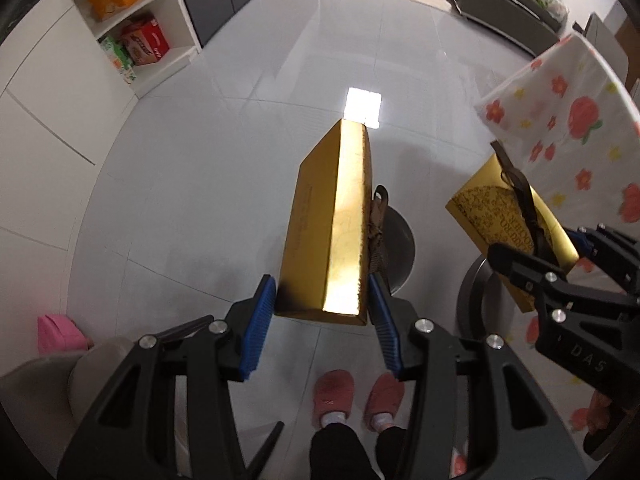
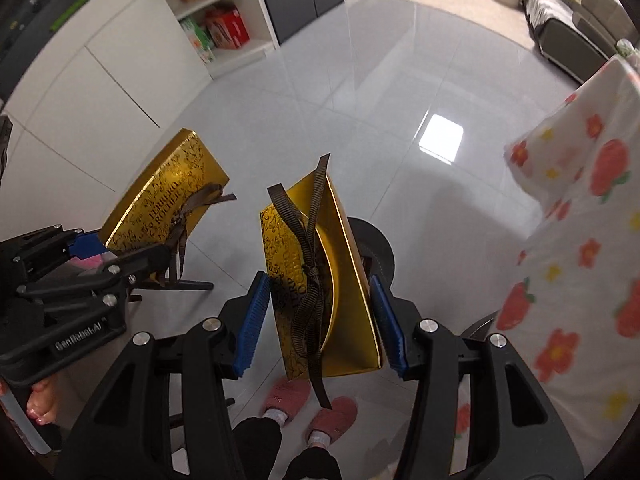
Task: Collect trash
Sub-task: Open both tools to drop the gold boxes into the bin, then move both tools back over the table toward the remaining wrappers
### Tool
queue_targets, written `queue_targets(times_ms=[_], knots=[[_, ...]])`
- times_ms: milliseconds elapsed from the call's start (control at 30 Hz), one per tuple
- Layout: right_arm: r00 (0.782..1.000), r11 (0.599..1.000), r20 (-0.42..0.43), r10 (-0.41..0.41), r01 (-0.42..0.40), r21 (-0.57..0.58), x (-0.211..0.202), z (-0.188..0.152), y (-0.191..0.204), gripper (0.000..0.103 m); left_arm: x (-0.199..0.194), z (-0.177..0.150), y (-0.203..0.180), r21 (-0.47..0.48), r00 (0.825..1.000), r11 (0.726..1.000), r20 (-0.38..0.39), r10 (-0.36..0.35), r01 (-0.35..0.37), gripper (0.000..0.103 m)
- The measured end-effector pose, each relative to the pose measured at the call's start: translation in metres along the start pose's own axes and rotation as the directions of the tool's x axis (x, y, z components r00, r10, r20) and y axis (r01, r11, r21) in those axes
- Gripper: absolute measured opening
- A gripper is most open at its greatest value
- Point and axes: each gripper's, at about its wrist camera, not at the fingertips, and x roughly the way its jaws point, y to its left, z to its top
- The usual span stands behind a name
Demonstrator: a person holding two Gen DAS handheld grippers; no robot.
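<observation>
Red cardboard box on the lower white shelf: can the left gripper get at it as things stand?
Probably not. The left gripper is clamped on a gold cardboard chocolate box, so its jaws are occupied, and the red cardboard box sits well off across open grey tiled floor, though nothing blocks the way.

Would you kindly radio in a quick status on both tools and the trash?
Left tool shut on gold box. Right tool shut on second gold box, ribbon dangling. Both carried above the floor; flowered tablecloth close beside the right tool.
</observation>
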Motion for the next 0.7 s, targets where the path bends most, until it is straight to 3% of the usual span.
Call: queue_targets(times_ms=[233,700], knots=[[0.999,0.999,-0.023,-0.029,0.029,0.014,0.047,0.010,-0.016,0.064,0.053,0.011,-0.003,0.049,0.999,0.999,-0.045,-0.016,0.018,0.048],[0.998,0.992,0.025,-0.065,0.062,0.111,0.021,0.009,-0.047,0.064,0.071,0.028,-0.041,0.162,0.995,0.984,-0.085,-0.058,0.071,0.050]])
